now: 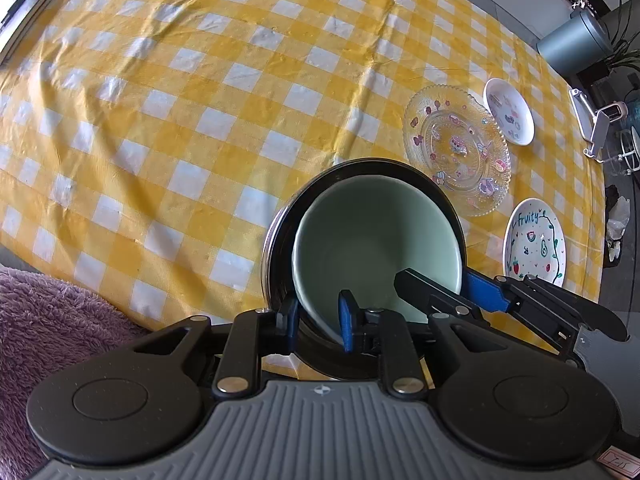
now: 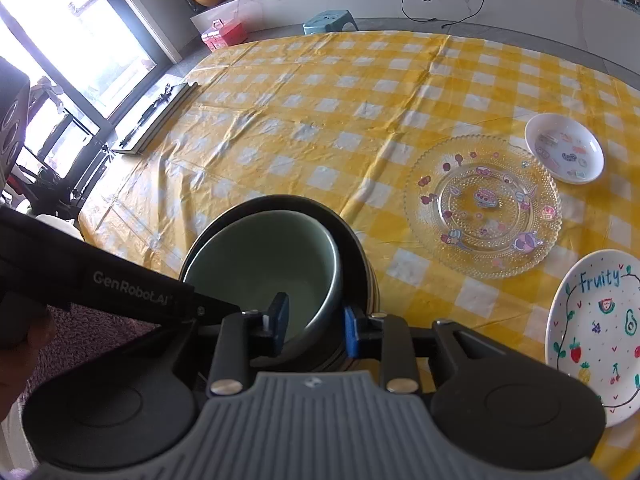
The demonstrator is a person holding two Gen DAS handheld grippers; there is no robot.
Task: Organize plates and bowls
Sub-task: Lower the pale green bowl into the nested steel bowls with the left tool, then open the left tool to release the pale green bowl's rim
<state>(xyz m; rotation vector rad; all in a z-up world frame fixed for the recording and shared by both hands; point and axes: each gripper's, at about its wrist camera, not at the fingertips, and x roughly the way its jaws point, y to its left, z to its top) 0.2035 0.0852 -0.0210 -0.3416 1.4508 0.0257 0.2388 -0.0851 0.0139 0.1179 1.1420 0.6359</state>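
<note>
A pale green bowl (image 1: 376,236) sits nested inside a larger black bowl (image 1: 276,240) near the table's front edge; both show in the right wrist view too, the green one (image 2: 260,264) inside the black one (image 2: 352,240). My left gripper (image 1: 318,320) is shut on the near rims of the two nested bowls, one finger outside and one inside. My right gripper (image 2: 314,322) is shut on their rims from the other side, and shows in the left wrist view (image 1: 452,288). A clear glass plate (image 2: 482,206), a small white dish (image 2: 564,148) and a white "Fruity" plate (image 2: 596,332) lie to the right.
A yellow and white checked cloth (image 1: 200,120) covers the table. A purple fluffy rug or cushion (image 1: 44,320) lies at the near left. A dark flat tray (image 2: 156,120) lies at the table's far left edge. A grey bin (image 1: 572,40) stands beyond the right edge.
</note>
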